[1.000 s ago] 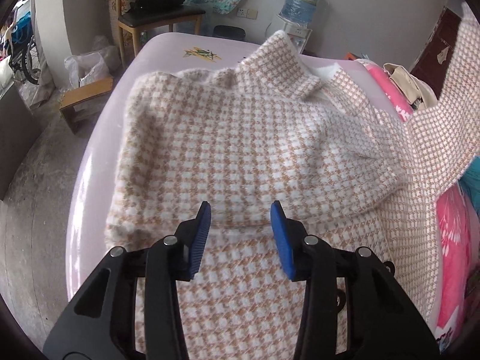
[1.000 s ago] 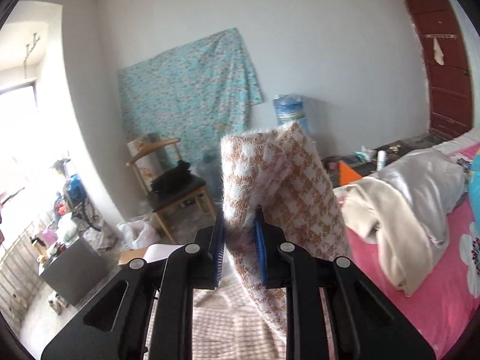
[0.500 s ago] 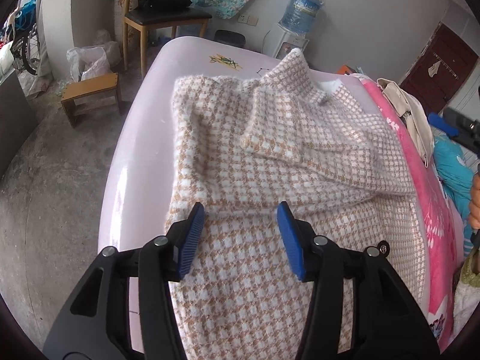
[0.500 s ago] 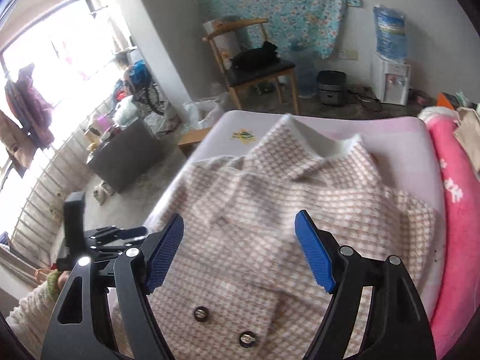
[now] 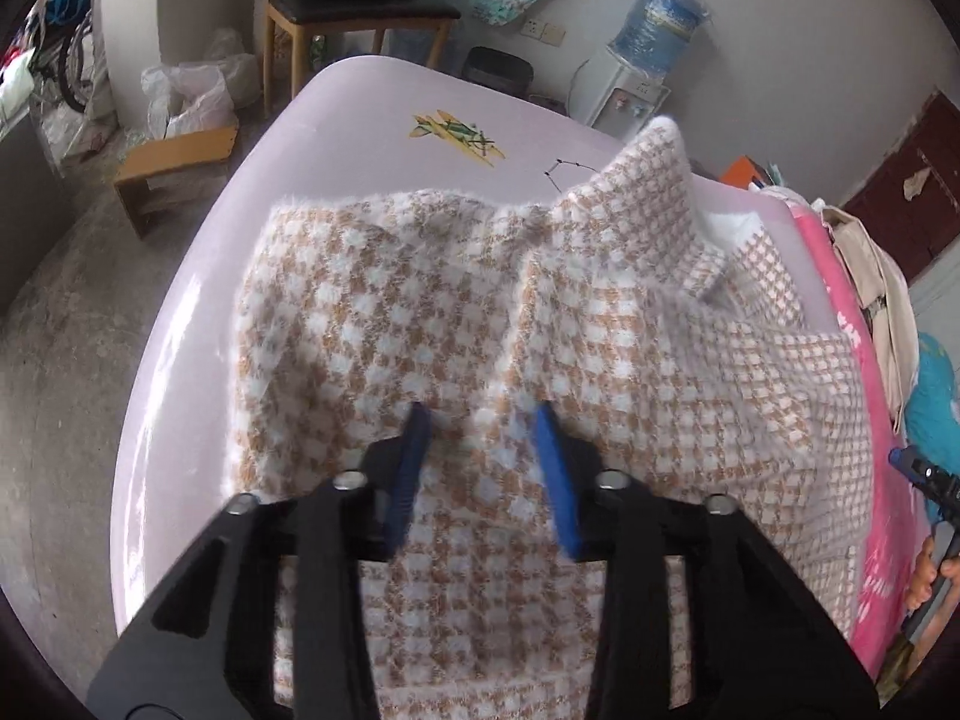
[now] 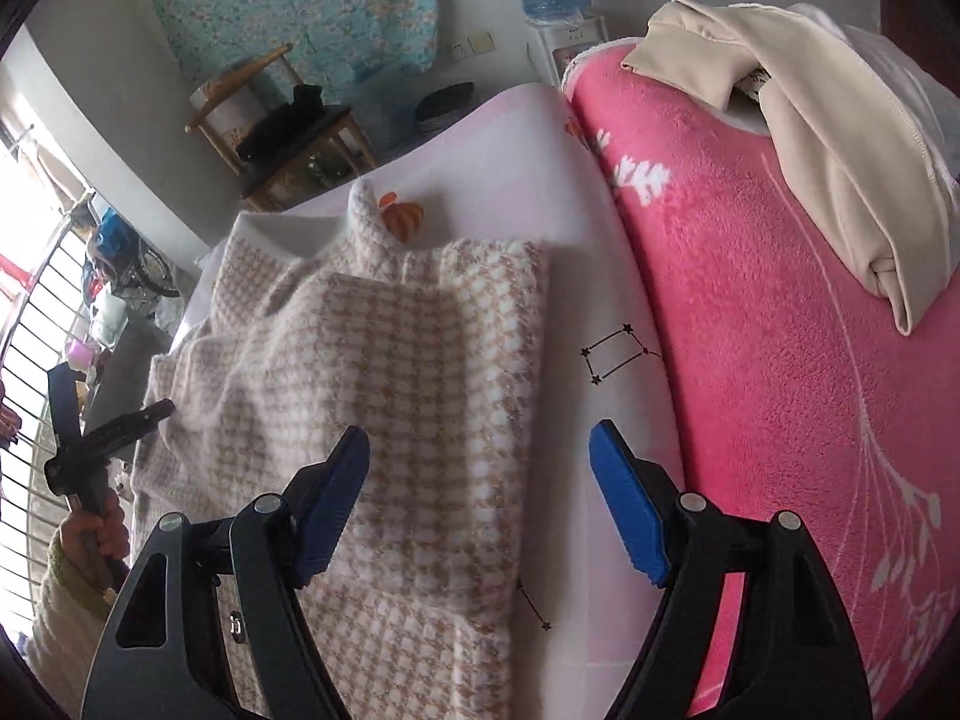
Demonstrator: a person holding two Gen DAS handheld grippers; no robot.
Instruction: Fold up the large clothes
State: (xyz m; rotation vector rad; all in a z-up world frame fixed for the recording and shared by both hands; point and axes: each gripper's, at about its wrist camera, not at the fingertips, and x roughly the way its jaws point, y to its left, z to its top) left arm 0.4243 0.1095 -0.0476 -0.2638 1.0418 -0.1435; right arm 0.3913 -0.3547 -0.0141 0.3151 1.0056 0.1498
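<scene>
Underneath everything lies a pale pink sheet (image 5: 372, 120) printed with a small yellow-green motif and thin star-line drawings, covering a bed. On it the houndstooth coat (image 5: 384, 324), tan and white and fuzzy, lies spread with its sleeves folded across the body and its collar standing up at the far end. Beside the sheet runs a bright pink blanket (image 6: 780, 300) with white plant patterns, and a cream garment (image 6: 840, 120) is heaped on top of it.

The left gripper (image 5: 483, 468) points down at the coat near a folded sleeve edge; its jaws are closing, fabric sits between the blue pads, and they do not clearly press it yet. The right gripper (image 6: 480, 504) hangs with jaws wide over the coat's right edge, one finger above the cloth, the other above bare sheet, holding nothing.

Around the bed the floor is bare grey concrete. A wooden chair (image 5: 360, 6) with a black item on its seat stands by the wall, a floral cloth (image 6: 294, 6) hangs behind it, and a water dispenser (image 5: 648, 54) carries a blue bottle. A low wooden stool (image 5: 174, 162) sits near white plastic bags.
</scene>
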